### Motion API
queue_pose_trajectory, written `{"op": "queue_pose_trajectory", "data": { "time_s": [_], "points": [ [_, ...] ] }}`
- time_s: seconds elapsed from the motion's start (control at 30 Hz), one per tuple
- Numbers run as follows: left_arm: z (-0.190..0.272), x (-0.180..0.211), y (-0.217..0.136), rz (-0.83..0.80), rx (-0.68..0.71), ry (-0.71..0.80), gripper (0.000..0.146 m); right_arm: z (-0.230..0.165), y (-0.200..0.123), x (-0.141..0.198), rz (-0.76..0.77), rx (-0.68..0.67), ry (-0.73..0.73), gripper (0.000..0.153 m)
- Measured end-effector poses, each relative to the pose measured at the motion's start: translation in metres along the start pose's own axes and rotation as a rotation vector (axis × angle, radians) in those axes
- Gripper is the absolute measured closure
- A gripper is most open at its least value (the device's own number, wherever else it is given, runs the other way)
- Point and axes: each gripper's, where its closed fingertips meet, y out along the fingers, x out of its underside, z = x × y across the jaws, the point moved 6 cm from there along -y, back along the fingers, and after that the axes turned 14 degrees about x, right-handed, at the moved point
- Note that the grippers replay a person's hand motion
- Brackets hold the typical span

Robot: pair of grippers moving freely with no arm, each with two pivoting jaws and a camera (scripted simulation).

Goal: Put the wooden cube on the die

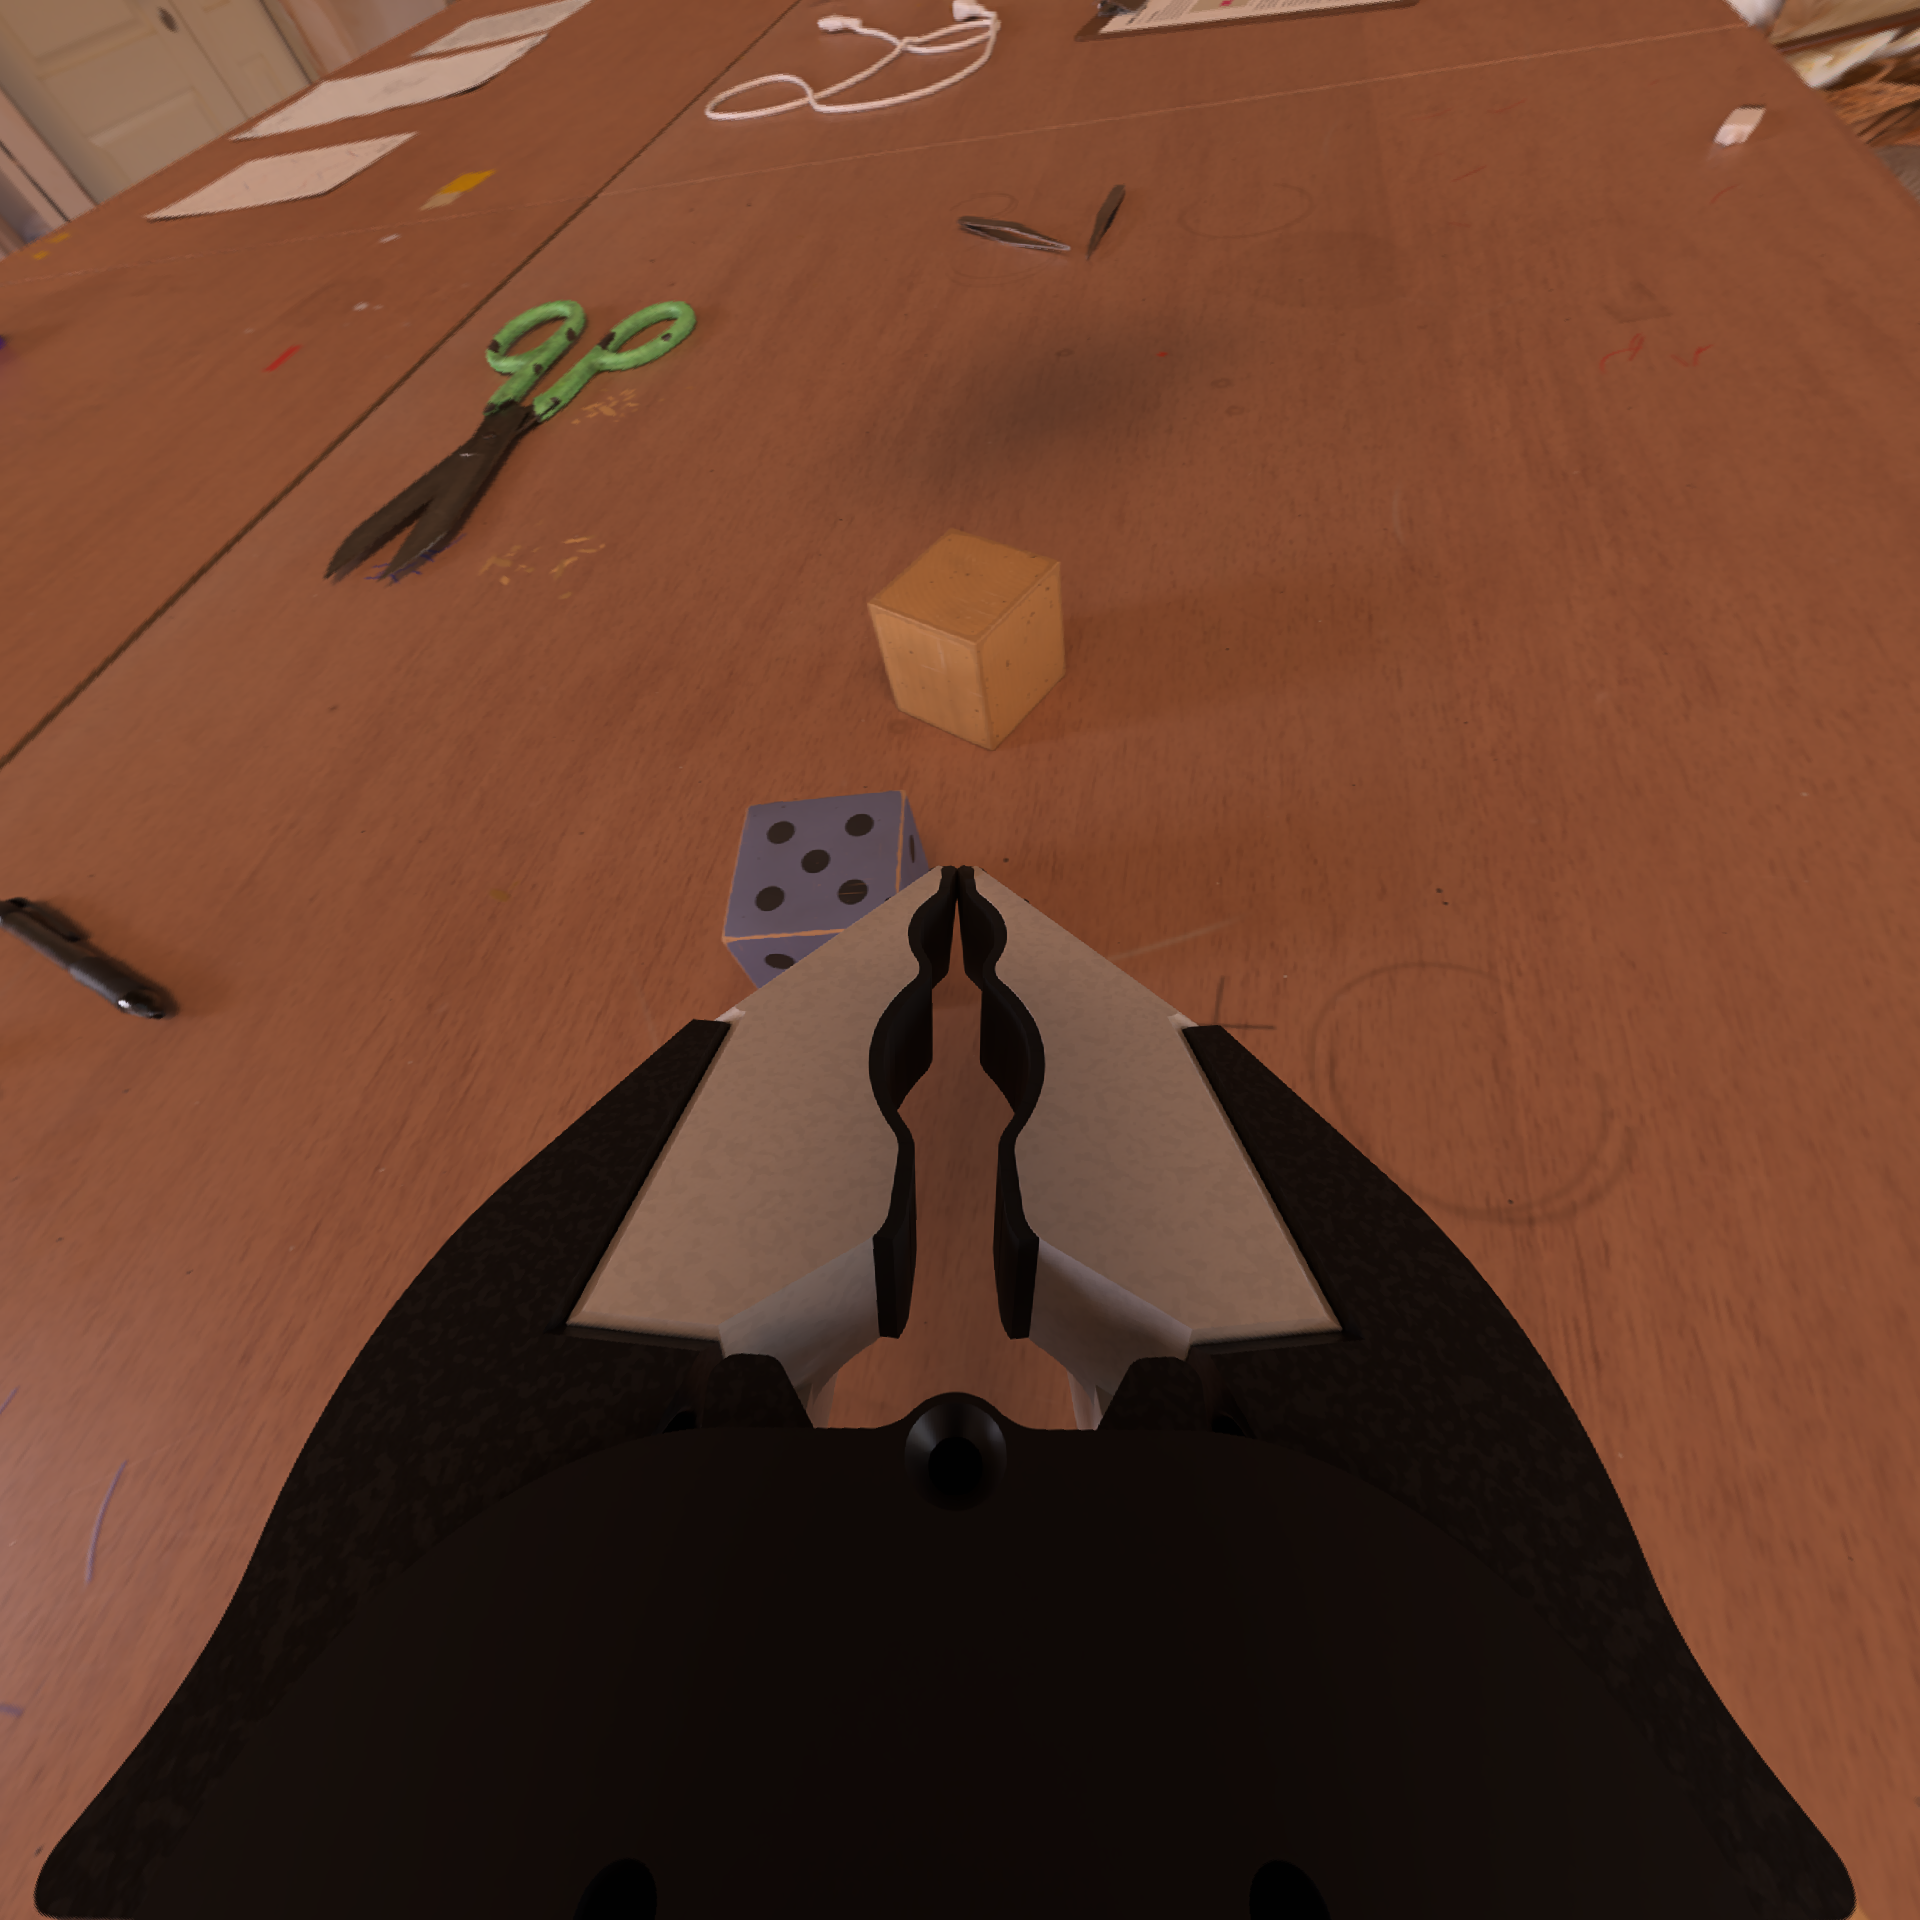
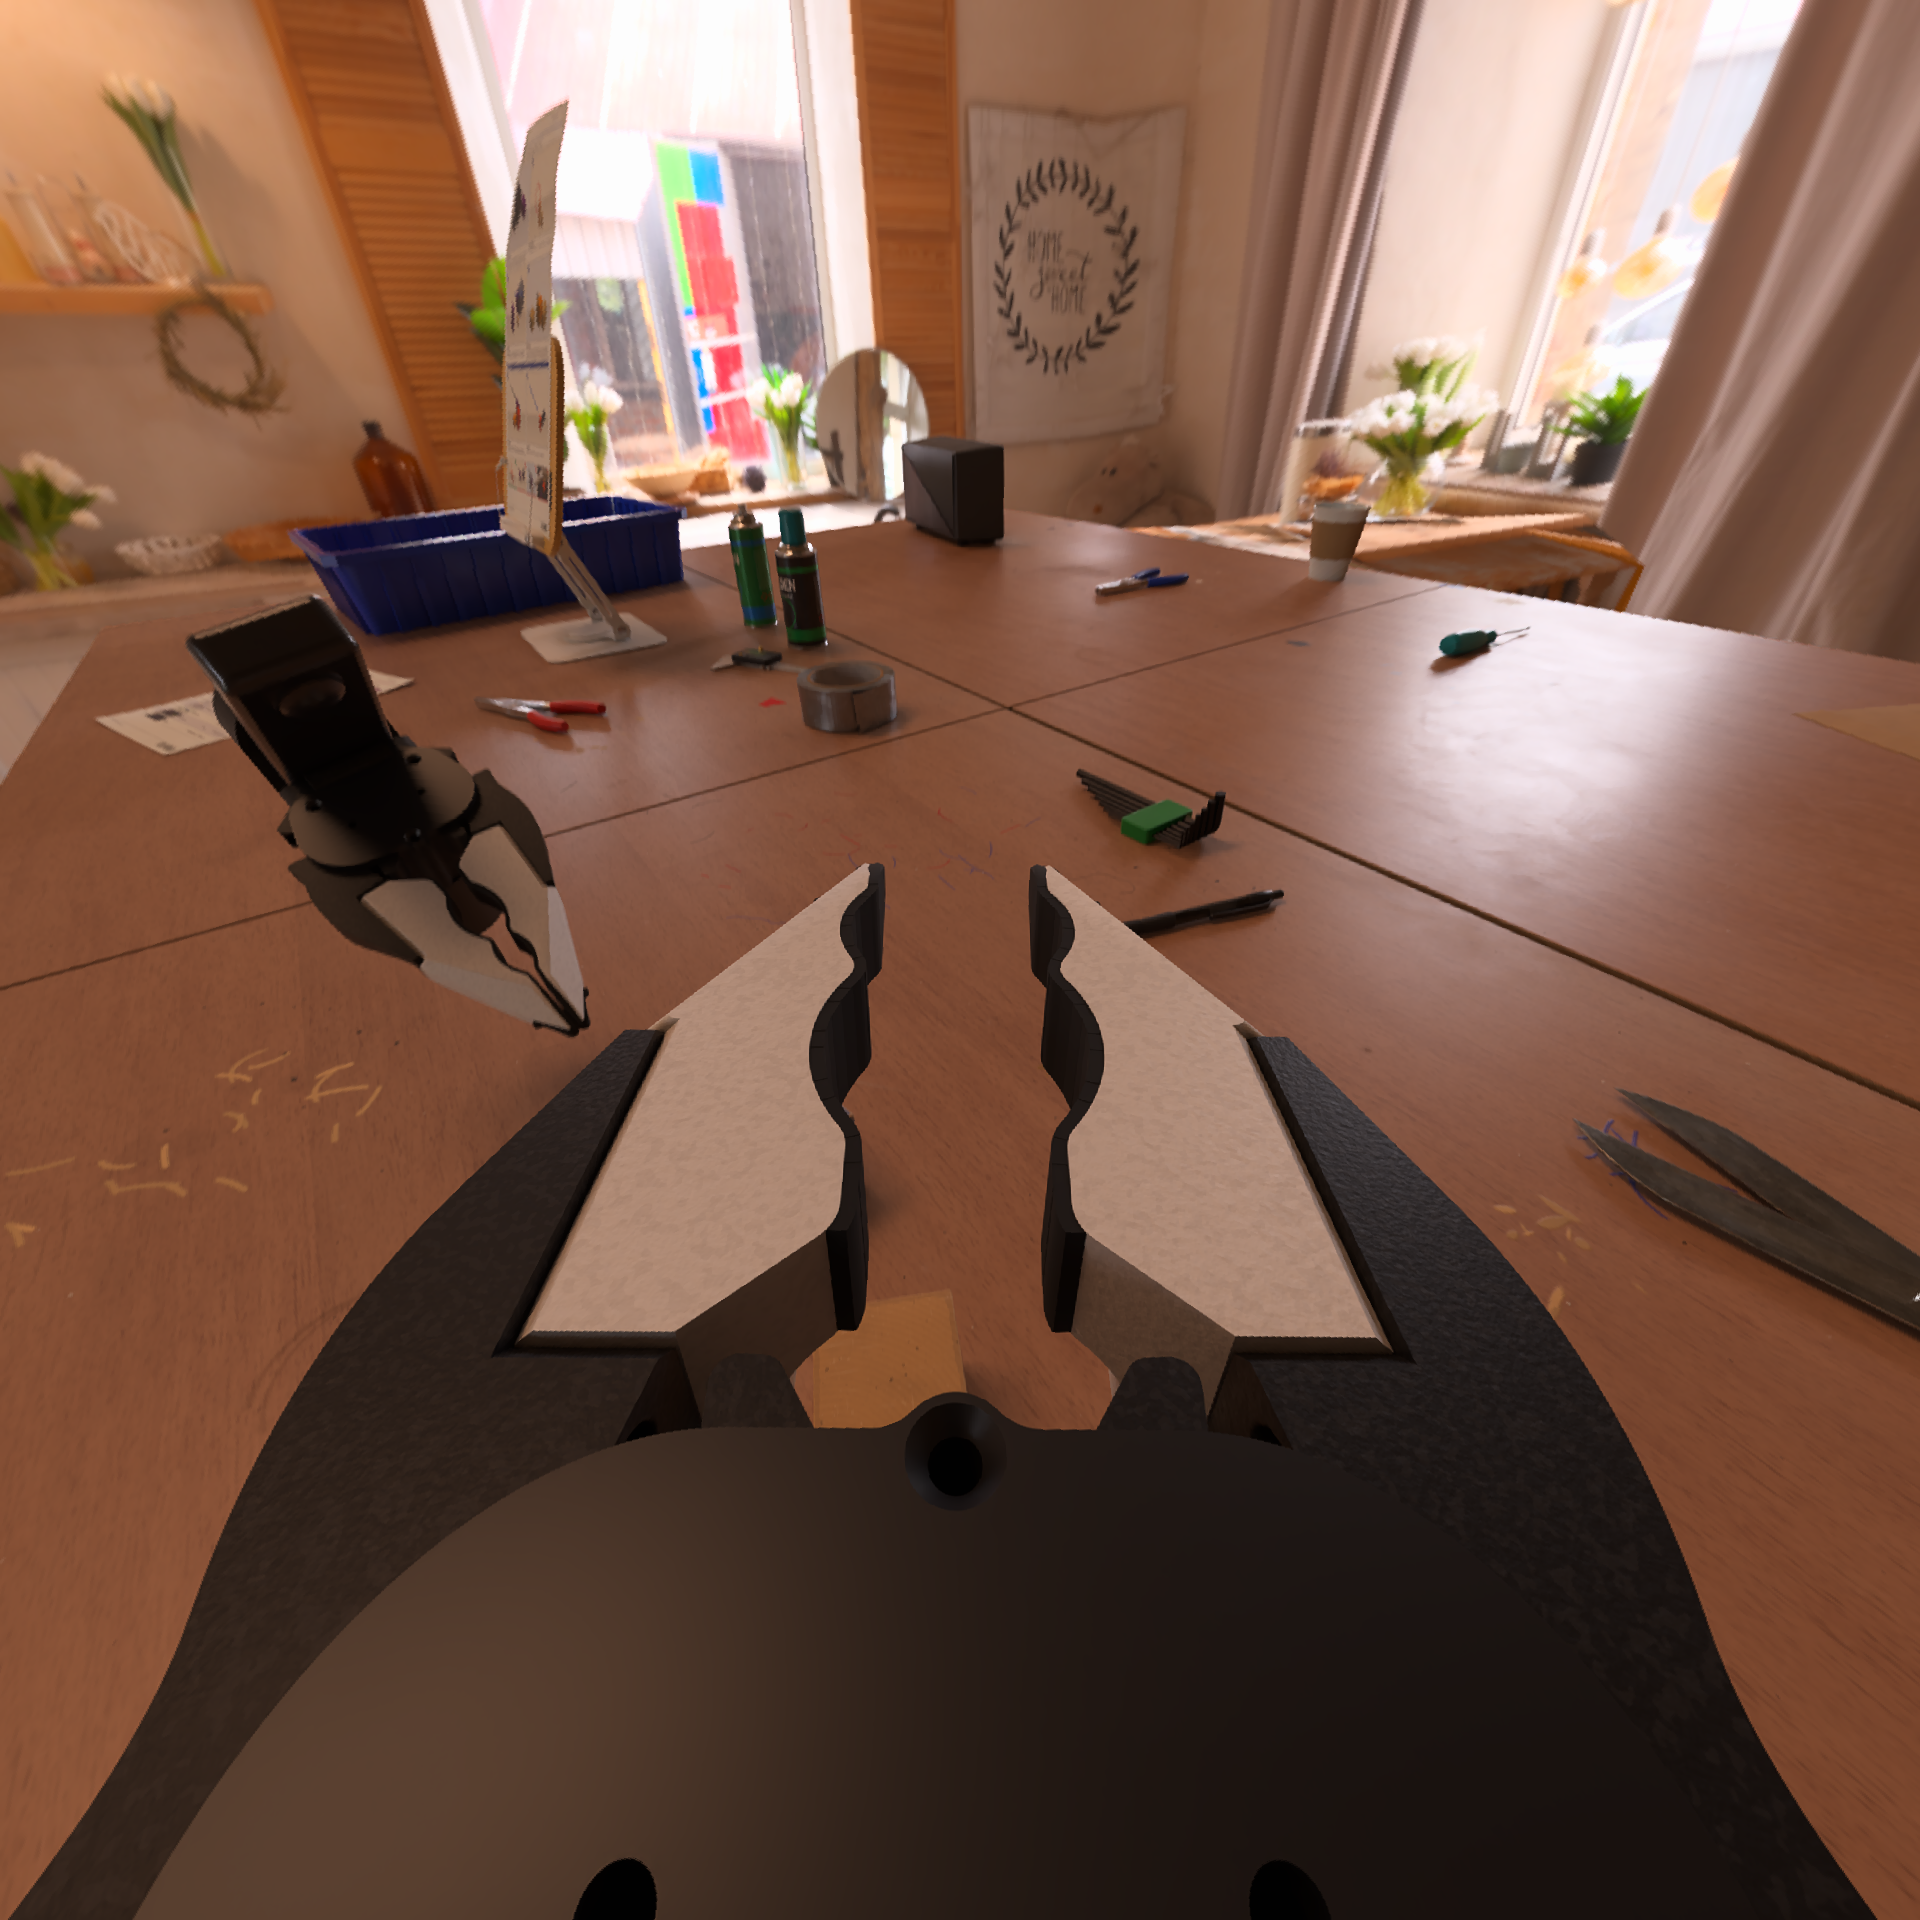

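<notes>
Wooden cube (image 1: 971,636) stands on the brown table (image 1: 1455,623), just beyond the blue-grey die (image 1: 816,878) and apart from it, in the left wrist view. We see the left gripper (image 1: 957,873) with its fingertips pressed together, empty, its tips overlapping the die's right edge — contact cannot be judged. Green-handled scissors (image 1: 499,436) lie well to the left; a black pen (image 1: 88,961) lies at the left edge.

In the right wrist view we see the right gripper (image 2: 956,883) with its fingers spread apart, nothing between them. A tan patch of the cube shows low between the finger roots — beneath the gripper. The left gripper hangs at the left, tips closed. A hex-key set (image 2: 1153,816) lies ahead on the right.
</notes>
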Motion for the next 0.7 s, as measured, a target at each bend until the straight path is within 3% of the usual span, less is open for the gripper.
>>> {"op": "queue_pose_trajectory", "data": {
  "time_s": [0.1, 0.27, 0.43, 0.53, 0.7],
  "points": [
    [-0.007, 0.002, -0.009, -0.003, -0.065, 0.013, 0.145, 0.000, 0.000, 0.012, -0.125, -0.007, -0.060, 0.123],
    [-0.022, 0.018, -0.026, 0.063, -0.015, -0.059, 0.122, 0.004, 0.002, 0.052, -0.477, 0.099, -0.303, 0.115],
    [-0.029, 0.035, -0.023, 0.126, 0.056, -0.119, 0.096, -0.016, 0.017, 0.088, -0.709, -0.026, -0.390, 0.092],
    [-0.027, 0.050, -0.011, 0.016, 0.067, -0.075, 0.079, -0.031, 0.028, 0.108, -0.833, -0.089, -0.428, 0.083],
    [-0.026, 0.063, 0.008, -0.098, 0.032, -0.035, 0.073, -0.042, 0.040, 0.136, -1.034, -0.089, -0.473, 0.076]
  ]
}}
